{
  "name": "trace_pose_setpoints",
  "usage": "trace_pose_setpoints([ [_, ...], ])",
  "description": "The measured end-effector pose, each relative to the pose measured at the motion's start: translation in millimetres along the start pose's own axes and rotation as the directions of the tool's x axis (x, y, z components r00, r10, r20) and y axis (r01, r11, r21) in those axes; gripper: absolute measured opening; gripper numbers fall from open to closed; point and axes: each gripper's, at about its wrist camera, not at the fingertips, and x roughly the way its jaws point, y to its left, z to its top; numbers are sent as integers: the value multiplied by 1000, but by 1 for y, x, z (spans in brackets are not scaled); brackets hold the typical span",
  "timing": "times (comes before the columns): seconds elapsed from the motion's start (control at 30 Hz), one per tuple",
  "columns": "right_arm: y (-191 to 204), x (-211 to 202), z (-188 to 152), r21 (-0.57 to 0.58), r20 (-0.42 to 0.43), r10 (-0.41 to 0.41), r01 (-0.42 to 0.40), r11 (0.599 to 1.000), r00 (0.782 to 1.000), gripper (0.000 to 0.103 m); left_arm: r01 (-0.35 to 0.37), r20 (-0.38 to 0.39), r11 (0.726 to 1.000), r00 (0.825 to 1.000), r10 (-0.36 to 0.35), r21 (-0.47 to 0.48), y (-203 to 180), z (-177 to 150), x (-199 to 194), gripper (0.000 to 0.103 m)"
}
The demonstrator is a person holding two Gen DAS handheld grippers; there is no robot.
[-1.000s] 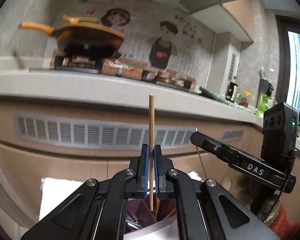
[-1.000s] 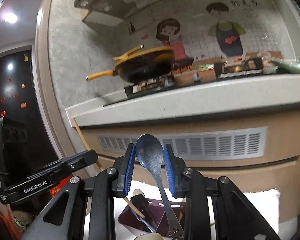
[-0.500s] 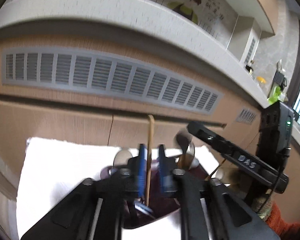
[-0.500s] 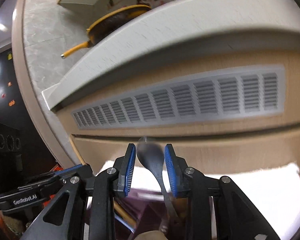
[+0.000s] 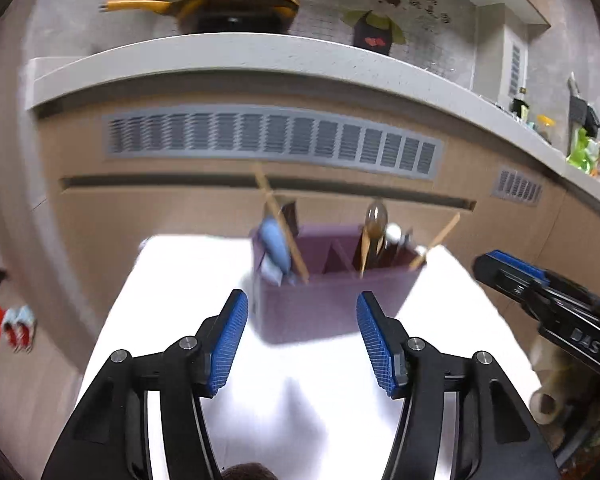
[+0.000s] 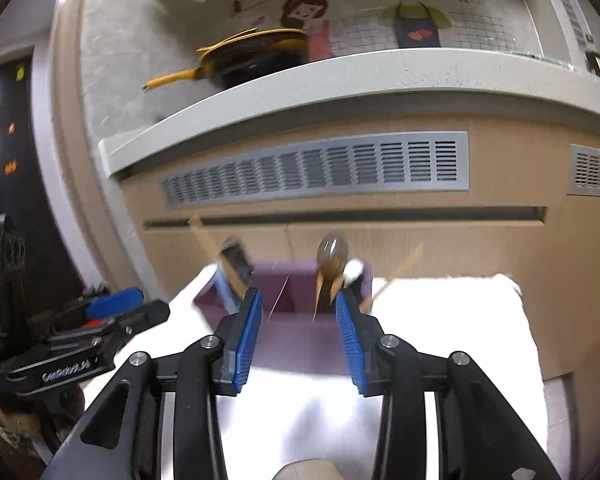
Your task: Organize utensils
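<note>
A purple utensil holder (image 5: 332, 304) stands on a white cloth (image 5: 188, 280). In it are a wooden chopstick (image 5: 280, 224) at the left, a metal spoon (image 5: 376, 216) and another chopstick (image 5: 440, 240) at the right. My left gripper (image 5: 300, 296) is in front of the holder, its jaws opening with nothing between the pads. My right gripper (image 6: 299, 296) also faces the holder (image 6: 296, 344), jaws opening and empty. The spoon (image 6: 332, 252) stands just beyond its right finger. Each gripper shows at the edge of the other's view: the right gripper (image 5: 512, 268) and the left gripper (image 6: 116, 300).
Behind the holder rises a wooden cabinet front with a grey vent grille (image 5: 268, 140) under a pale counter edge (image 5: 260, 52). A yellow-handled pan (image 5: 236, 8) sits on the counter. The white cloth (image 6: 440, 320) spreads to both sides of the holder.
The left gripper let go of the chopstick and the right gripper let go of the spoon. Both now stand in the holder. Both grippers have drawn back from it with jaws wider.
</note>
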Motion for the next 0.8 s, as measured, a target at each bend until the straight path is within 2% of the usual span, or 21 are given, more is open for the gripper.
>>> trace_pose_setpoints([
  [0.1,17,-26,-24,1,-39,-14,14,1000,999,40,-75,-12,997,997,75,9,-6,-29,-30,57],
  [0.3,47,-63,-66,-59,-66,-52,49,997,996,41,-124,1,992,992,124,31,-12,-56,-75,57],
  [0.53,54,-75,-73,-64,-40,-82,79,995,996,41,-119,10,992,993,118,38,-19,-64,-95,57],
  [0.8,51,-75,-72,-59,-45,-83,81,995,996,41,-100,-4,994,995,100,42,-21,-61,-93,57],
])
